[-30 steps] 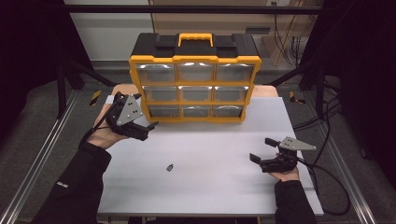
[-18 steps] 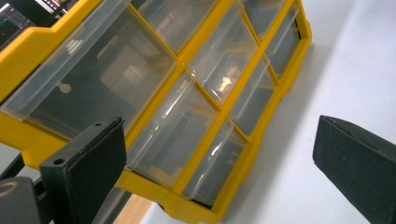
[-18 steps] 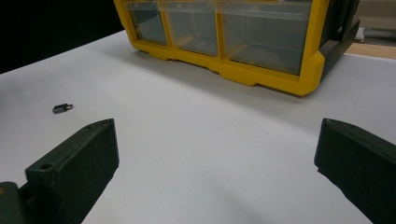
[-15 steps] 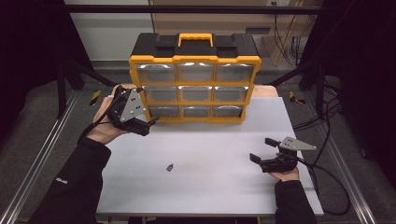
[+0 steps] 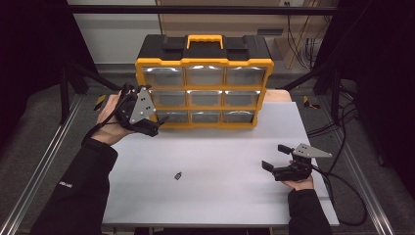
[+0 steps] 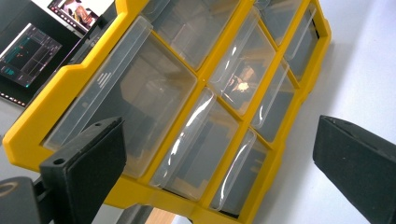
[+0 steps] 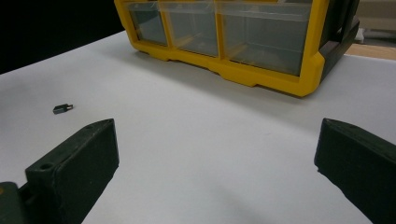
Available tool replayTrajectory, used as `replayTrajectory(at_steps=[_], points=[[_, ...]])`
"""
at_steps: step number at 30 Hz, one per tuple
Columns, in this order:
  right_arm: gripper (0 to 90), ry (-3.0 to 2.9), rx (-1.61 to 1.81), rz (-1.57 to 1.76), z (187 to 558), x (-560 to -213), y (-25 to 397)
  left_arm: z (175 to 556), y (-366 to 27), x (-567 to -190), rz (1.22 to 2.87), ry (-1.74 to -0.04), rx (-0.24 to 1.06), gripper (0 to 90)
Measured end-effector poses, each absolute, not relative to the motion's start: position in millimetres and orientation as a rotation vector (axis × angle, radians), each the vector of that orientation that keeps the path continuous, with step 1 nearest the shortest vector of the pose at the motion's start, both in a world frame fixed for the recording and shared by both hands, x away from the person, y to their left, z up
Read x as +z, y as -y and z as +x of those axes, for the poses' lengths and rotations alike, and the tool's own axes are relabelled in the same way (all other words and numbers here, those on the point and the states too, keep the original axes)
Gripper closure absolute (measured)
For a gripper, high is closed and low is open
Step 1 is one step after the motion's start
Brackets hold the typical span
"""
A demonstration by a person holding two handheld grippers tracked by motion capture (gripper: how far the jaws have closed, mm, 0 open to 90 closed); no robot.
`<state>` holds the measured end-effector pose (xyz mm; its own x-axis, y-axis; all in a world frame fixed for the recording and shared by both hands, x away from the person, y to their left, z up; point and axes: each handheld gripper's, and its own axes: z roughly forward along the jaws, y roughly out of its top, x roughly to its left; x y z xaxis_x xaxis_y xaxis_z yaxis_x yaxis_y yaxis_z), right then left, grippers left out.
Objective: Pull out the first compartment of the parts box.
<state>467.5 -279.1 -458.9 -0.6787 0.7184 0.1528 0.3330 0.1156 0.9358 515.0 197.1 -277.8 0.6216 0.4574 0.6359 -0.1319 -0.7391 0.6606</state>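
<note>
Hiding organiser's (image 5: 204, 88) lower-left drawer corner: left gripper (image 5: 155, 125), fingers spread; right gripper (image 5: 275, 157) likewise; drawer contents unclear.

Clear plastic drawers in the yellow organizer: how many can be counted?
9, in a three-by-three grid in the yellow and black organizer: three along the top row, three in the middle, three at the bottom. The open left gripper partly hides the bottom-left one.

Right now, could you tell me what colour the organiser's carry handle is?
Yellow-orange, like the frame; the handle shows best in the high view.
</note>
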Motion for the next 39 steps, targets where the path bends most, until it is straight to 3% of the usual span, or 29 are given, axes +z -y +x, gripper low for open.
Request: replayTrajectory(at_steps=[39], points=[[0.3, -2.062, 1.579, 1.023, 467.3, -459.0, 279.0, 543.7, -184.6, -265.2, 2.221, -0.168, 1.266, 2.2]])
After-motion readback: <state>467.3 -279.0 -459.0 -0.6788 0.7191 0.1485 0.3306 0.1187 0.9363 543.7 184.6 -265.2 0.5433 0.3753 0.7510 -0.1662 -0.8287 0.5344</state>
